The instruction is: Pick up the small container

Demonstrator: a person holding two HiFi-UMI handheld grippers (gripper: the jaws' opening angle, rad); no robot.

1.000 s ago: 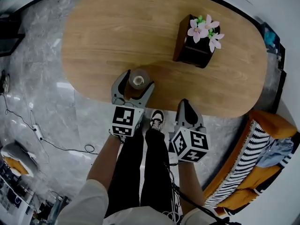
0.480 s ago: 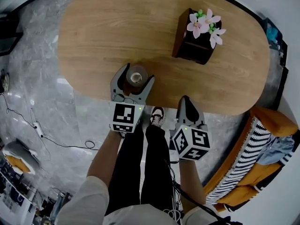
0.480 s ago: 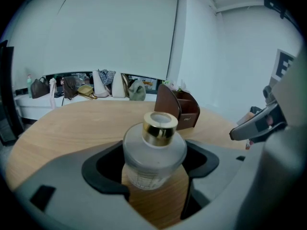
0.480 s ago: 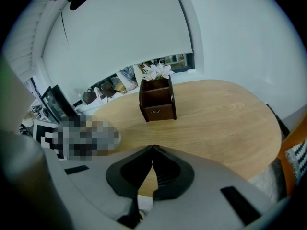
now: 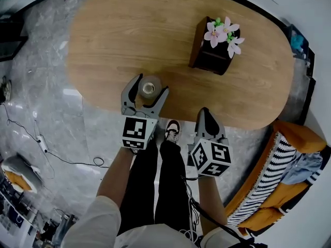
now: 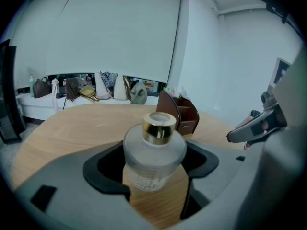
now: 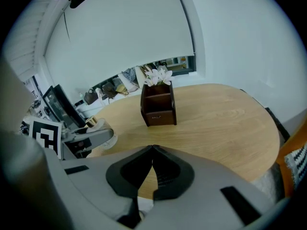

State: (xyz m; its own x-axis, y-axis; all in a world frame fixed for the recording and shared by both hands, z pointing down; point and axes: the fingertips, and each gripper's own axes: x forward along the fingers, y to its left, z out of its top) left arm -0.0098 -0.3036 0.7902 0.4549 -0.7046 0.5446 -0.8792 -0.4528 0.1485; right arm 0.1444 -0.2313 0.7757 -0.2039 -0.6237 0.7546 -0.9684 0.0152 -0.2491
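The small container is a frosted glass bottle [image 5: 149, 88] with a gold cap, standing upright near the front edge of the oval wooden table [image 5: 129, 30]. My left gripper [image 5: 150, 85] is open, with one jaw on each side of the bottle. In the left gripper view the bottle [image 6: 154, 157] fills the gap between the black pads [image 6: 108, 169], and I cannot tell whether they touch it. My right gripper [image 5: 205, 113] is shut and empty, held just off the table's front edge. Its jaw tips meet in the right gripper view [image 7: 152, 150].
A dark wooden box with pink flowers [image 5: 213, 45] stands on the table to the far right of the bottle [image 7: 157, 107]. Below the table edge are the person's legs and a shoe [image 5: 172, 130]. An orange striped sofa [image 5: 279, 169] is at the right, and cables lie on the marble floor [image 5: 62, 159].
The view has shifted slightly. The left gripper stays around the bottle with its jaws at about the same width. The right gripper has hardly moved.
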